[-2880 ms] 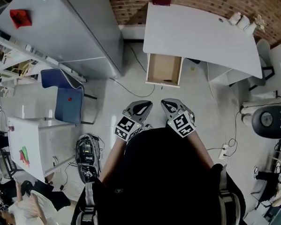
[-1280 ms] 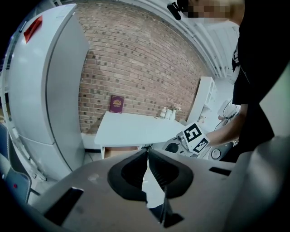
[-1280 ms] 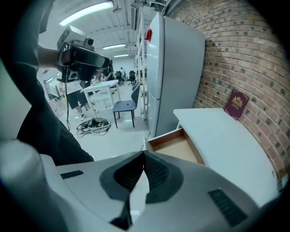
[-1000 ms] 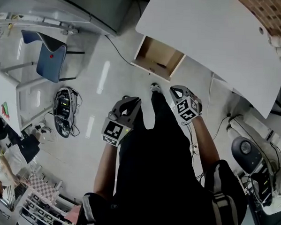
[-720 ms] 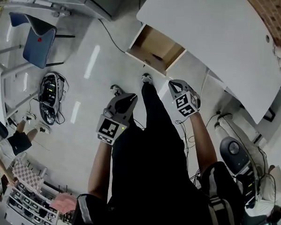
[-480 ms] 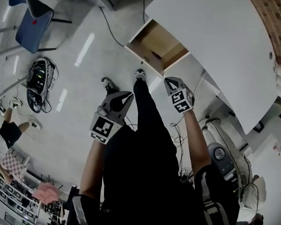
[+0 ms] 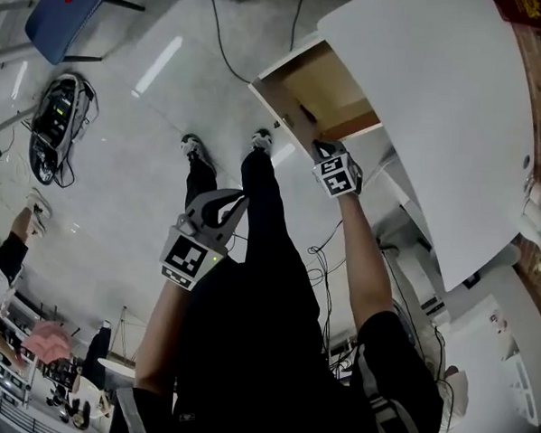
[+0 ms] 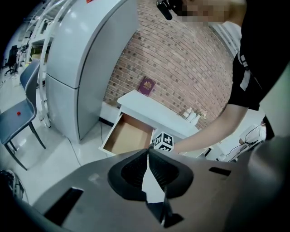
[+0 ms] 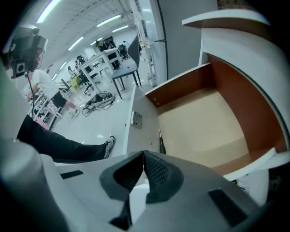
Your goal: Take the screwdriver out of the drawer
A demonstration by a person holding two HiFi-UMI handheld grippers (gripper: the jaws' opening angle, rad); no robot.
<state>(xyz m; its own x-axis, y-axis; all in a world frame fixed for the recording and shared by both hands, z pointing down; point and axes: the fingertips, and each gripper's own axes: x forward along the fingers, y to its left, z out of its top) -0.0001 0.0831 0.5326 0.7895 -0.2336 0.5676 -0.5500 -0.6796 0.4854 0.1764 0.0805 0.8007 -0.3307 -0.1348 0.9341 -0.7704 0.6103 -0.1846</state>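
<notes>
A: Left side first. How do the jaws of the left gripper (image 8: pixel 148 154) stand?

B: Clenched, tip pressed against tip, with nothing caught between them. They touch nothing else either.

A: What lies ahead of them?

B: Well beyond the tips, the open drawer (image 8: pixel 128 136) juts out from under the white bench (image 8: pixel 154 110). Just above the tips in the left gripper view is the marker cube (image 8: pixel 164 141) of the right gripper (image 9: pixel 144 155). The person's forearm runs off to the right of the cube.

A: And the right jaws?

B: Clenched too, tip against tip, and empty. They hang over the drawer's front edge and point into it.

A: Where is the screwdriver (image 9: pixel 161 144)?

B: Inside the drawer, just beyond the tips of the right jaws and a touch to their right. It lies flat on the pale drawer floor, close along the inside of the front panel, with its dark handle nearest the jaws. No contact shows between it and the jaws.

A: Anything else near those jaws?

B: A small metal fitting (image 9: pixel 136 119) sits on the top edge of the front panel, ahead of the tips and slightly left. Farther left and lower down, a shoe (image 9: pixel 108 145) rests on the white floor.
</notes>
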